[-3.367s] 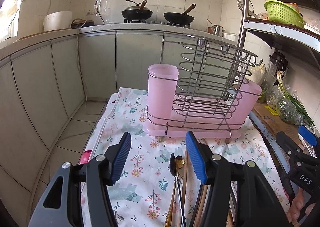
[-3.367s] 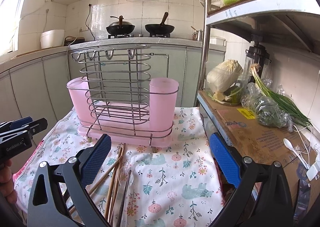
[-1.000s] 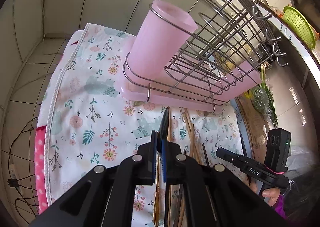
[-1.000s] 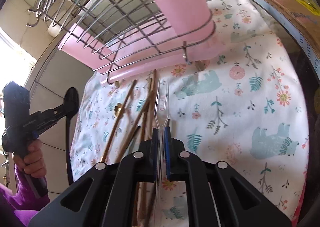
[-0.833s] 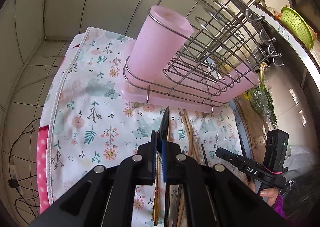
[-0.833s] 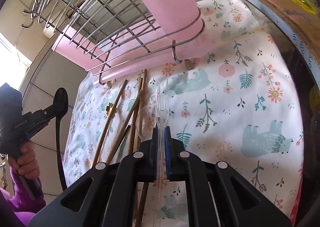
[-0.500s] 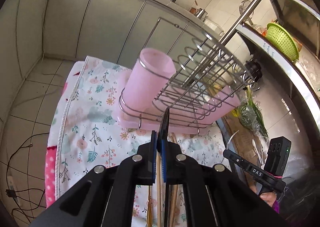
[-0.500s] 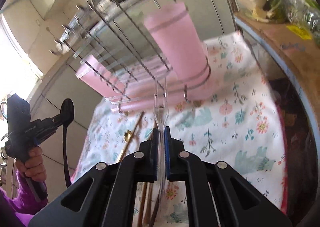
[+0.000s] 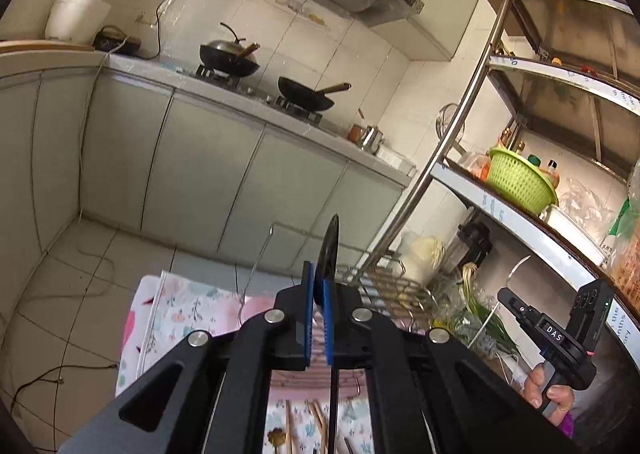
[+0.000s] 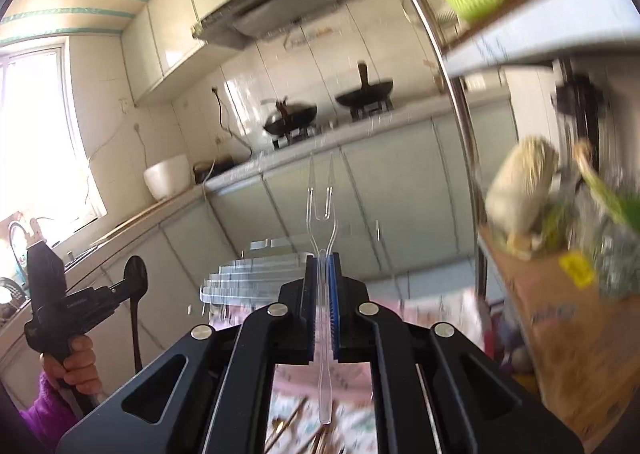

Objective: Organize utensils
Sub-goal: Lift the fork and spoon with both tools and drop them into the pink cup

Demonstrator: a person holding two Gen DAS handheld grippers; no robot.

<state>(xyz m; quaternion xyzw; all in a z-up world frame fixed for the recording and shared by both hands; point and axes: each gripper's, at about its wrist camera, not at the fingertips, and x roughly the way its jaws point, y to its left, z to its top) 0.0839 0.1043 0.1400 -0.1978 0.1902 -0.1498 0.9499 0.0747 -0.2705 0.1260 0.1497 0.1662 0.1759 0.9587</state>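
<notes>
The black spoon [image 9: 331,250] stood between the fingers [image 9: 325,328] of the left gripper [image 9: 316,328], which pinched it tightly; its bowl pointed up beyond the fingertips and its thin handle hung down below them. The clear plastic fork [image 10: 320,206] with two prongs was pinched in the same way by the right gripper [image 10: 321,306], its blue fingers [image 10: 333,310] pressed on the shaft, prongs upward. Both utensils were held in the air above the bench, near its front edge. Under the left gripper, wooden chopsticks [image 9: 316,420] and a gold-coloured utensil [image 9: 276,436] lay on the flowered cloth [image 9: 180,310] that covered the bench. The wire rack [image 9: 384,282] stood on this cloth toward the far edge, mostly hidden behind the gripper; in the right wrist view it was blurred. From the left wrist view the right gripper appeared at the right side, a hand [image 9: 546,388] around its grip. Beyond were two woks [image 9: 306,94] on the stove and a green basket [image 9: 520,182] on the shelf.
</notes>
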